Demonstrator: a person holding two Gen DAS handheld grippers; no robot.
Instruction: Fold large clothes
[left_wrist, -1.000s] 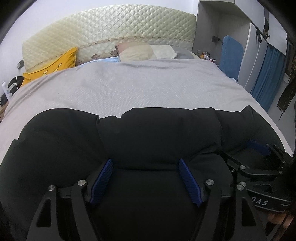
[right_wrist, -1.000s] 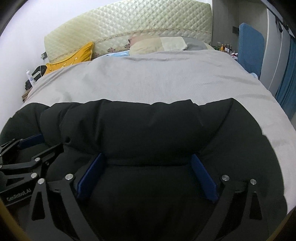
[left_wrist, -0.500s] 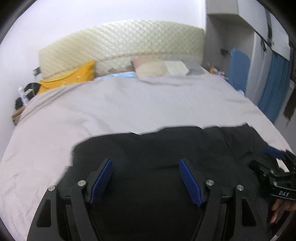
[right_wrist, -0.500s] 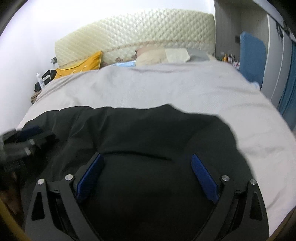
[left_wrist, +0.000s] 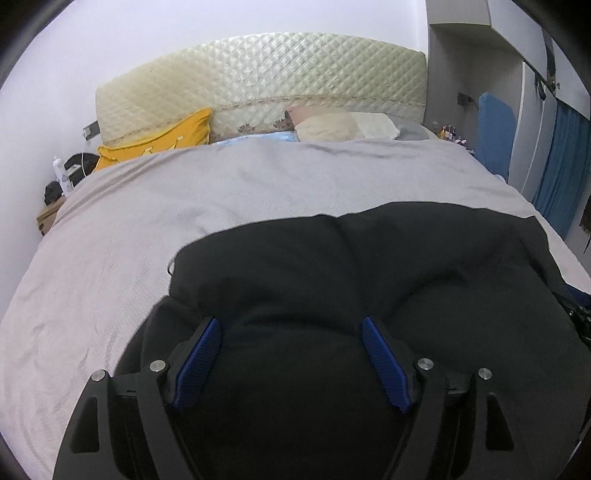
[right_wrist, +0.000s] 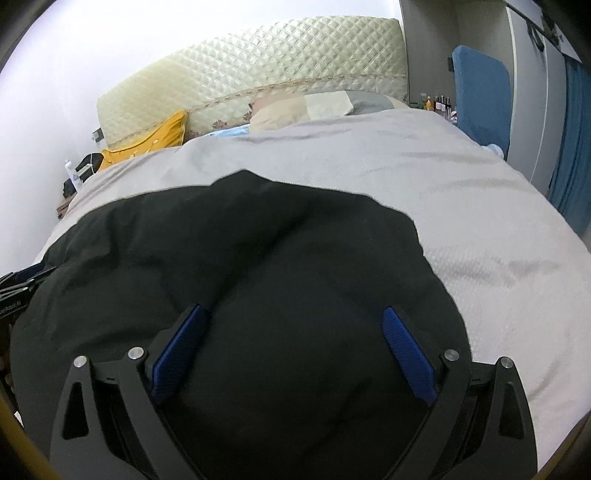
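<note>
My left gripper (left_wrist: 291, 328) has its blue fingers (left_wrist: 197, 360) spread wide, and they've just been opening further. The black puffy jacket (left_wrist: 369, 280) bulges up between them, and I can't tell whether the pads actually press on it or just sit alongside. Same with my right gripper (right_wrist: 295, 317) — fingers (right_wrist: 406, 354) spread wide, the jacket (right_wrist: 258, 258) heaped up between them, grip unclear.

The jacket lies bunched on the near end of the bed (left_wrist: 184, 206), on the grey cover. In the left view it fills the frame from 6 out toward 3 o'clock, with bare cover at 9. In the right view it runs from 6 to 9, bare cover at 3. At 12 — a quilted cream headboard (left_wrist: 258, 77), with a yellow pillow (left_wrist: 162, 136) at 11.
</note>
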